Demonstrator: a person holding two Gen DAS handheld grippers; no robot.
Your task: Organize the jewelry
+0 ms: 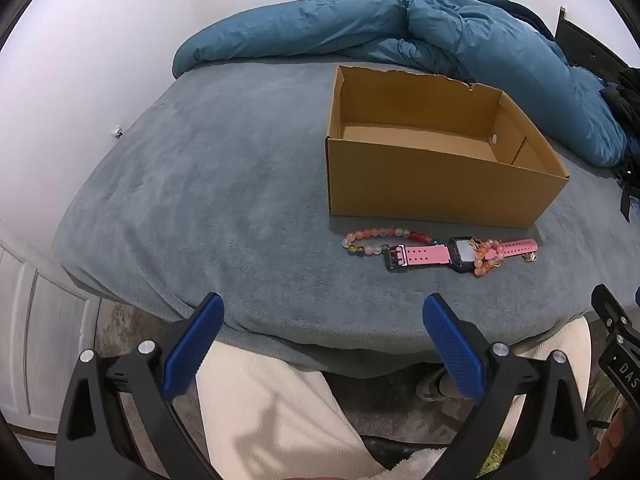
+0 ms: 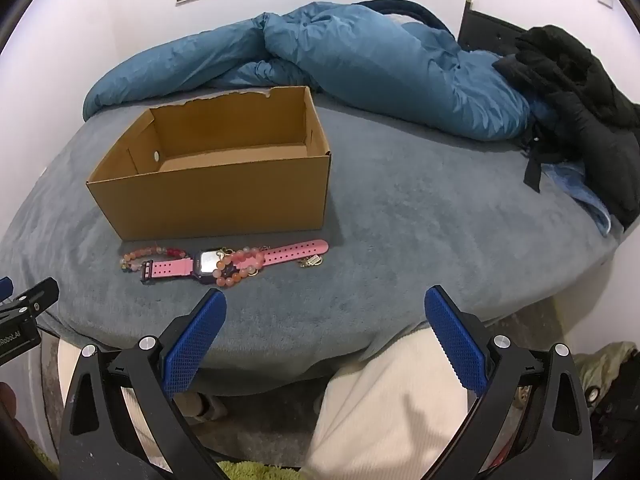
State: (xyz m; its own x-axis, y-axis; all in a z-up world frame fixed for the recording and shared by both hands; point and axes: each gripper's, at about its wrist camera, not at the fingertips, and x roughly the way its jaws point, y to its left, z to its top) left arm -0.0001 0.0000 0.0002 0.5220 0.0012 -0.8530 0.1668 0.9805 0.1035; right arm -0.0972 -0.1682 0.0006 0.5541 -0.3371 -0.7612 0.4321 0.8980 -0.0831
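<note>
Both the left gripper (image 1: 322, 312) and the right gripper (image 2: 325, 306) hang spread wide with nothing between their fingers, near the bed's (image 1: 224, 184) near edge. A pink watch (image 2: 224, 265) and two bead bracelets (image 2: 240, 267) lie just before an open cardboard box (image 2: 224, 196).

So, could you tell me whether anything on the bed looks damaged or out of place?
Yes. The open brown cardboard box has a ragged, torn far rim. In front of it, an orange beaded bracelet lies tangled over the pink-strapped watch rather than apart from it.
</note>
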